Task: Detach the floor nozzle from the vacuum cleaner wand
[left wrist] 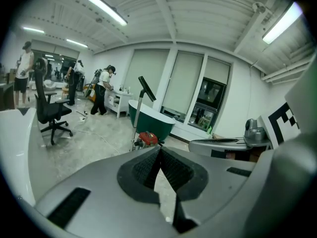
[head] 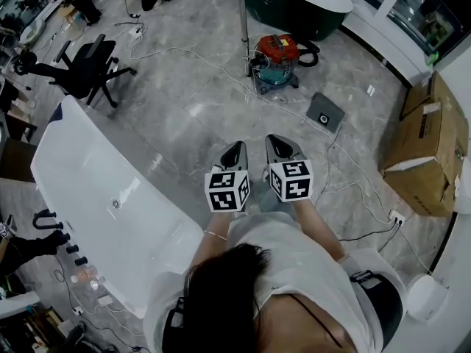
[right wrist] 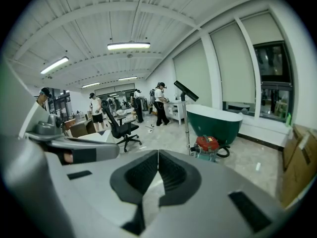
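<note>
Left tool (head: 234, 153) and right tool (head: 280, 147) both pinching shut, holding nothing. Red vacuum cleaner (head: 277, 54) sitting on floor (head: 184, 101), upper middle of frame, well apart from both tools. Right tool sitting nearer. Nozzle too small to tell.

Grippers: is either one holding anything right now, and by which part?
Nothing is held. The left gripper and right gripper each have jaws shut together with nothing between them; the red vacuum cleaner stands farther ahead, untouched.
</note>
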Tool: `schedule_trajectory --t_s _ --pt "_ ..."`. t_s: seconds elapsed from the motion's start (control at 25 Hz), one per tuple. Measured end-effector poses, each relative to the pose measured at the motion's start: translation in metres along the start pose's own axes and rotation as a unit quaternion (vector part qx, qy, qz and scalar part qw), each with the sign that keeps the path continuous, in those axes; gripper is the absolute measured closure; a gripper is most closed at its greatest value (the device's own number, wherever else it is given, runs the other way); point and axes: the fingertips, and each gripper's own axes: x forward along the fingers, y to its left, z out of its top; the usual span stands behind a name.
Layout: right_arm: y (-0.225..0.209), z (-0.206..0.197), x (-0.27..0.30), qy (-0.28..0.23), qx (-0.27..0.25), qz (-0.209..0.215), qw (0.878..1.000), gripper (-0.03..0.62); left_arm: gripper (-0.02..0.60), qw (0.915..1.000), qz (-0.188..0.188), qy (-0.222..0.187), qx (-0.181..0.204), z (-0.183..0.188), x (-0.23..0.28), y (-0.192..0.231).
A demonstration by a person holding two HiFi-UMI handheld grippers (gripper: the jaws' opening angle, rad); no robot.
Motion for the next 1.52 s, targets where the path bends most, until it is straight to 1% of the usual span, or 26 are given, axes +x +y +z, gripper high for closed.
schedule_trajectory --t_s 0.2,0.4,0.56,0.64,0.84,1.0,1.12,1.32,1.52 --pt "-0.020 0.016 0.029 0.003 0.001 0.006 1.000 0.579 0.578 0.9999 0.014 0.002 -0.008 0.016 0.031 0.012" --pt "-0.039 0.040 0.057 -0.001 0.003 0.013 1.000 0.579 0.577 0.9997 0.022 -0.007 -0.009 0.044 0.062 0.020" --pt "-0.053 0.054 0.076 0.000 0.027 0.028 0.999 0.579 0.577 0.9993 0.032 -0.016 -0.013 0.061 0.081 0.022" --pt "-0.059 0.059 0.085 0.001 0.033 0.035 0.999 0.579 0.577 0.9990 0.039 -0.016 -0.018 0.064 0.088 0.024" --pt "-0.075 0.074 0.104 -0.002 0.026 0.050 0.998 0.579 0.577 0.9983 0.048 -0.012 -0.031 0.071 0.113 0.029" --pt "-0.090 0.077 0.114 0.009 0.028 0.060 0.998 0.579 0.577 0.9981 0.052 -0.012 -0.031 0.083 0.133 0.025" --pt "-0.104 0.085 0.124 0.006 0.028 0.061 0.998 0.579 0.577 0.9976 0.057 -0.017 -0.033 0.091 0.147 0.021" --pt "-0.115 0.090 0.136 0.008 0.020 0.079 0.997 0.579 0.577 0.9979 0.055 -0.012 -0.032 0.090 0.167 0.007" --pt "-0.124 0.094 0.145 0.012 0.012 0.094 0.995 0.579 0.577 0.9966 0.070 -0.022 -0.037 0.099 0.180 0.009"
